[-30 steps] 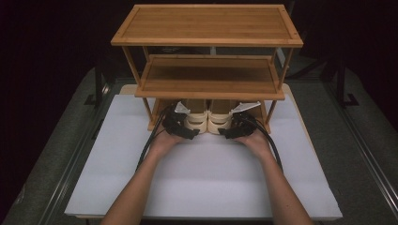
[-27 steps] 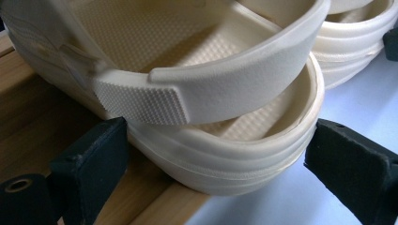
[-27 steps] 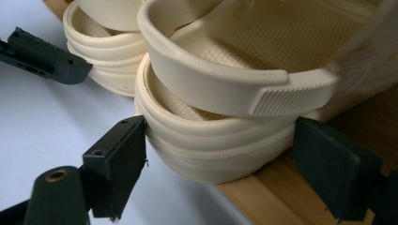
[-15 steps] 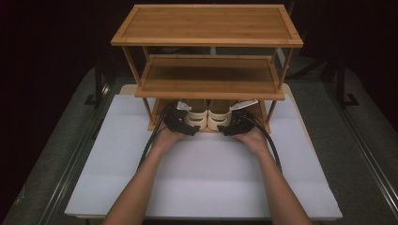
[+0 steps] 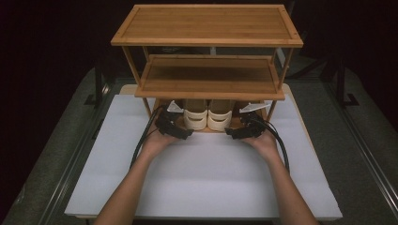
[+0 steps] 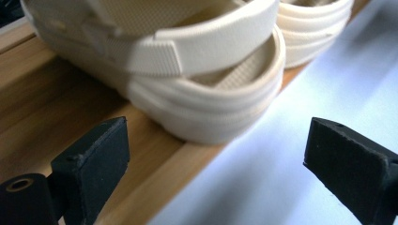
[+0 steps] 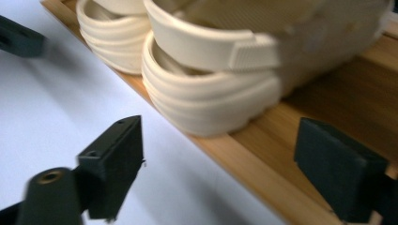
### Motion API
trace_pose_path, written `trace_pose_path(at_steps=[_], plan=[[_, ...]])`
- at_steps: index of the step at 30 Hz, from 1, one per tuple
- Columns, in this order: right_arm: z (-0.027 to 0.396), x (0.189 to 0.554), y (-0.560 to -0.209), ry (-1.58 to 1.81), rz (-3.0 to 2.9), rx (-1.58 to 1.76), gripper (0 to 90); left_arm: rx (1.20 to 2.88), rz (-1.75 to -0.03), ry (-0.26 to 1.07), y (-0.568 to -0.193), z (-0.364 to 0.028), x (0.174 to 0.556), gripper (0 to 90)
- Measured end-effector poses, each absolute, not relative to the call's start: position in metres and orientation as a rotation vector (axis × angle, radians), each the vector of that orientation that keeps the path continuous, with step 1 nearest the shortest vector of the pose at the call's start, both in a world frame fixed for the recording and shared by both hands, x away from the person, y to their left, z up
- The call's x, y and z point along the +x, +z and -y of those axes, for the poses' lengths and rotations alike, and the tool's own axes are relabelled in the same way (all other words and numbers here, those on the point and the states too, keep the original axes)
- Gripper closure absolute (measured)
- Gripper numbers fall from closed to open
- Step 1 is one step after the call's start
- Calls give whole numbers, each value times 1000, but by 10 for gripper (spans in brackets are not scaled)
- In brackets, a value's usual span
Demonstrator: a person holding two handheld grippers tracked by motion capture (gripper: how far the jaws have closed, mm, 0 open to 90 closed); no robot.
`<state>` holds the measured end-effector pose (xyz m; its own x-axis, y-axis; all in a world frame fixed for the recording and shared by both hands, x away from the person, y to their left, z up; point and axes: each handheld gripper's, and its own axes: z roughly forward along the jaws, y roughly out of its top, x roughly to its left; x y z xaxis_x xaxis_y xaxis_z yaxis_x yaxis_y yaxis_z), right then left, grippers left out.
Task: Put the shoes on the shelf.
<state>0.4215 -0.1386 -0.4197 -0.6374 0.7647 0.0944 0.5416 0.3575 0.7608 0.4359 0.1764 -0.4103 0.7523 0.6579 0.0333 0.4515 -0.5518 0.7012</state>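
While both heels face me, I log the pair of cream clogs side by side on the bottom shelf of the bamboo shoe rack, heels right at the shelf's front lip. My left gripper sits just off the left clog, jaws spread wide and empty, one jaw over the wood, the other over the white mat. My right gripper mirrors it at the right clog, jaws likewise apart with nothing between them. Neither jaw pair touches a clog. Both forearms lie across the mat. Upper two rack shelves bare. Rack and mat rest on a grey table.
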Motion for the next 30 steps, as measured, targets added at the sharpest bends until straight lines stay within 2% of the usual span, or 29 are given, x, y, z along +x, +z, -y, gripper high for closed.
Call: trace_pose_path(at_steps=[17,30], plan=[[190,372,-415,1178,-2281,1213,113,2243,-810,401,-391,-218,389,68],[227,326,-419,1134,-2235,1262,86,2225,-823,425,-397,-256,348,67]])
